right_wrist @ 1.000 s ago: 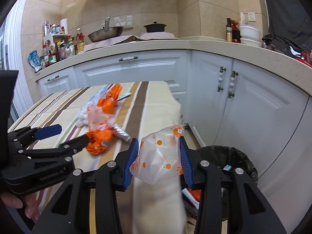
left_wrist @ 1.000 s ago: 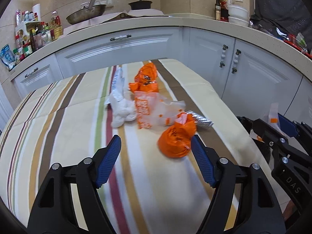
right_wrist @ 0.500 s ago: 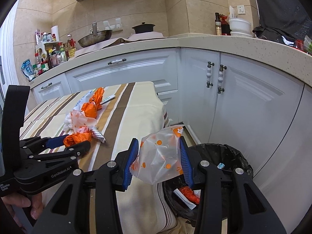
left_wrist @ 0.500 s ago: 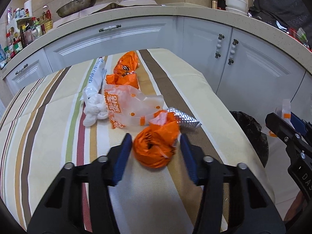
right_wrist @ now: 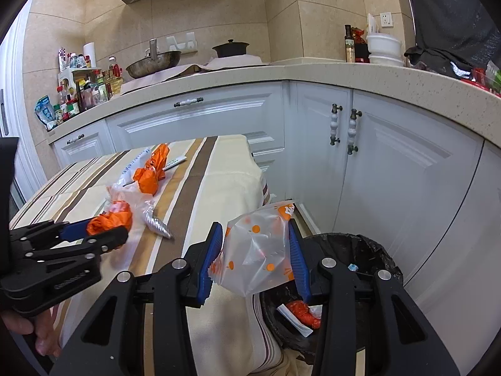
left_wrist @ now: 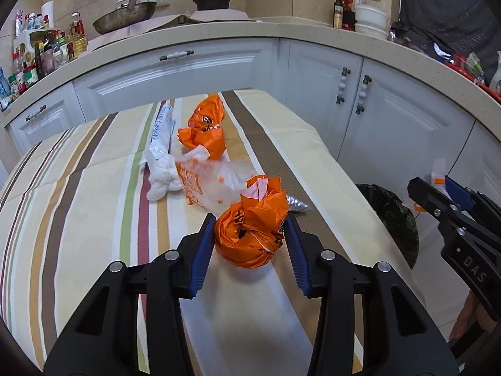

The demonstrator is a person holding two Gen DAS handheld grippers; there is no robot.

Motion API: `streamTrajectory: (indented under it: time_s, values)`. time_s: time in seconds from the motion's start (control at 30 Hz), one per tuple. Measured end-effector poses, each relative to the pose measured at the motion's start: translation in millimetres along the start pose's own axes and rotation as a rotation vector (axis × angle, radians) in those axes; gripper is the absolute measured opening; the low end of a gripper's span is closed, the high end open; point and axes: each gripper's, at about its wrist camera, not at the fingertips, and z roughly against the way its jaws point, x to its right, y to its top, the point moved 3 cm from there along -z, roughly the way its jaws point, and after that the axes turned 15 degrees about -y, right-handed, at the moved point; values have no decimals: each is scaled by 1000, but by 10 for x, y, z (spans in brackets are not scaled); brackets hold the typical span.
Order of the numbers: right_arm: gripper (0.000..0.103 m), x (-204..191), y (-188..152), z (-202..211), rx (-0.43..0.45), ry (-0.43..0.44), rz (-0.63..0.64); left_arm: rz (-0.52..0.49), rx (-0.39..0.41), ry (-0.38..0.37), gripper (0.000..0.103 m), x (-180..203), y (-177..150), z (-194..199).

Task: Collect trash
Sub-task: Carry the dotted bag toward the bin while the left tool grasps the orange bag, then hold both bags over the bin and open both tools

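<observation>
While my right tongs (right_wrist: 255,258) hold a clear bag (right_wrist: 256,250) over the bin (right_wrist: 385,266), already part-filled, my left tongs (left_wrist: 250,238) have just been closing and now pinch an orange wad (left_wrist: 250,235), leaving four scraps (left_wrist: 203,134) on the table (left_wrist: 78,188).

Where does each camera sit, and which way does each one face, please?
Left wrist: on the left tongs, looking down onto the striped tablecloth; its blue pads squeeze a crumpled orange plastic bag.
Right wrist: on the right tongs, facing the black-lined trash bin, holding a clear orange-dotted plastic bag; a hand shows.
Shared: table, bin, each other's tongs.
</observation>
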Motion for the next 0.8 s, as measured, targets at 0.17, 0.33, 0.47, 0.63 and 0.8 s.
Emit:
streamTrajectory:
  time_s: [0.17, 0.33, 0.47, 0.63, 0.8]
  values:
    - [42, 6, 23, 87, 14, -10, 2, -9, 28, -16, 43, 58, 64, 154]
    - [42, 44, 56, 176, 30, -27, 1, -27, 57, -37, 43, 177, 159, 240]
    - [42, 129, 95, 246, 46, -51, -4, -50, 82, -63, 43, 334, 239, 254]
    - [42, 274, 125, 307, 62, -85, -13, -88, 97, -100, 43, 597, 342, 186]
    - [42, 481, 158, 324, 74, -130, -25, -126, 94, -121, 43, 848, 420, 27]
